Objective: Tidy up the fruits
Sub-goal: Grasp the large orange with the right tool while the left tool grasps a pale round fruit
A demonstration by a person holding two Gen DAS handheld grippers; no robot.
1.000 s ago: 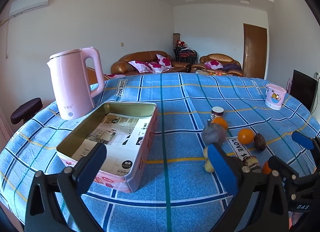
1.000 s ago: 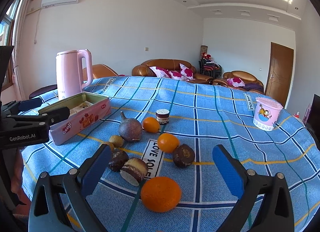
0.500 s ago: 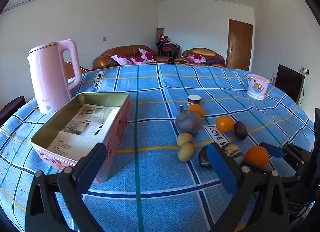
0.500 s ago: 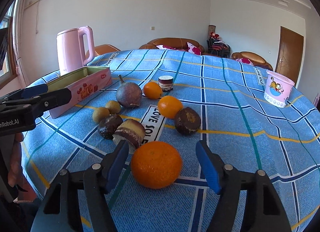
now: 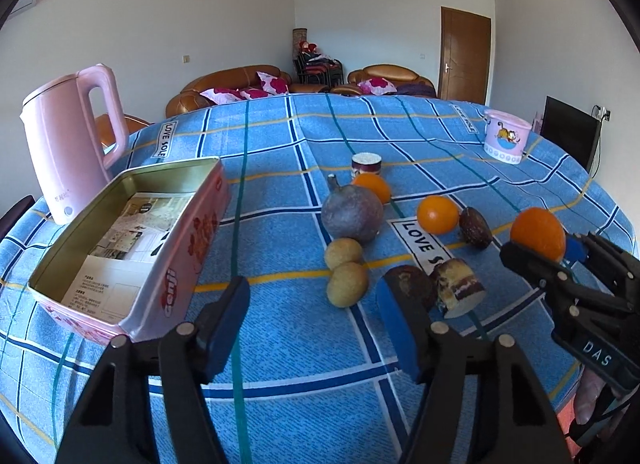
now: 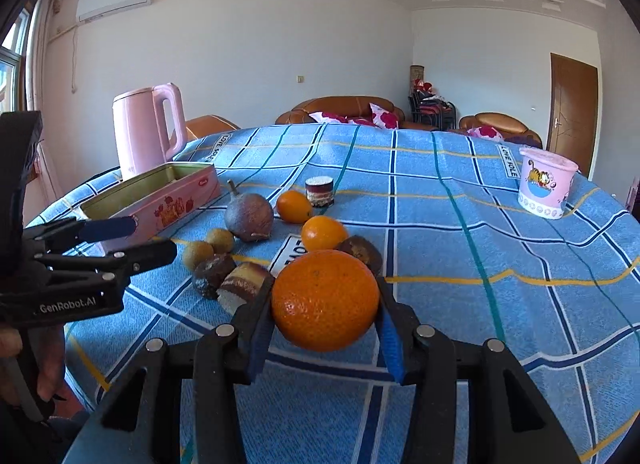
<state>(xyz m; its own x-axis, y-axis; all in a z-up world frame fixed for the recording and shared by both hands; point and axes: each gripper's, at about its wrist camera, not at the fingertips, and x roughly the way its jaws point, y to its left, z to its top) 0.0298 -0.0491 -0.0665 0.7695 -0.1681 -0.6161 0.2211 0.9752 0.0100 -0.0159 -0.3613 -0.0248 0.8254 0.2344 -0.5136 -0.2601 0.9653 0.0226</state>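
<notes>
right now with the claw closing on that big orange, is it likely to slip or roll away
The big orange is round, so it would probably roll on the blue checked cloth if released. The right claw is closing, its blue pads already against both flanks near the widest part, so squirting out seems unlikely. Its dimpled peel likely grips well.

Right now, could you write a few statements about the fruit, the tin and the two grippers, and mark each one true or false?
1. The right gripper has the big orange between its fingers. True; its jaws are closing on it.
2. The pink tin already holds fruit. False; only printed paper lies inside.
3. The left gripper grips a small yellow fruit. False; nothing is between its closing jaws.
4. The pink kettle stands upright behind the tin. True.
5. The purple fruit lies on the tablecloth. True.
</notes>
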